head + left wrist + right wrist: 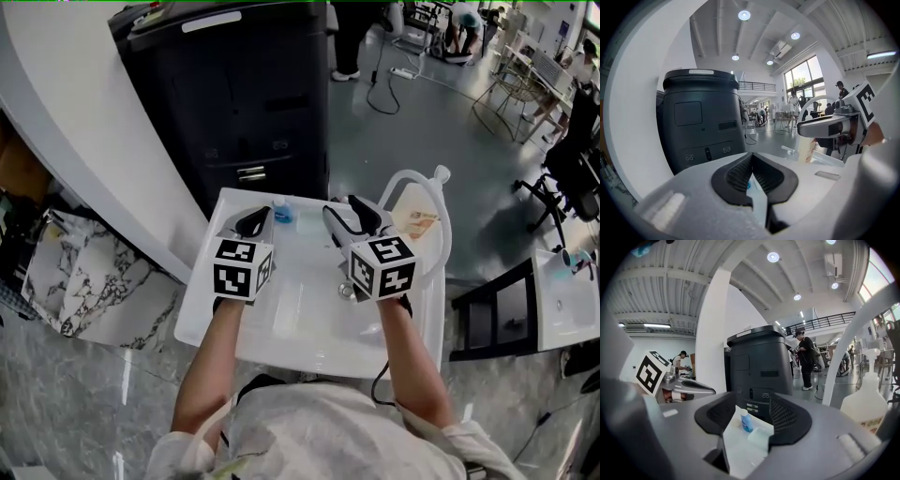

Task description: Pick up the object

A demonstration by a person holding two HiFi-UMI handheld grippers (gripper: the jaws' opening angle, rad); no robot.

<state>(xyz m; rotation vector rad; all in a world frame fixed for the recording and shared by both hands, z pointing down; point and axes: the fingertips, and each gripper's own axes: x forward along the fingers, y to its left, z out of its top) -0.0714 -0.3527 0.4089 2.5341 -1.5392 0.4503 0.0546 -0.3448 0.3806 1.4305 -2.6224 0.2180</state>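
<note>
Above the white table (309, 330), left claw (751, 160) is closed, right claw (752, 401) open.

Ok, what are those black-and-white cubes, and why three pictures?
The cubes belong to two grippers that a person holds, one per hand. One picture is from a camera on the person's head, looking down at the white table. The other two are from cameras riding on each gripper. The left gripper is shut and empty. The right gripper is open; a small blue bottle stands ahead of it on the table, not held. A black machine stands behind.
</note>
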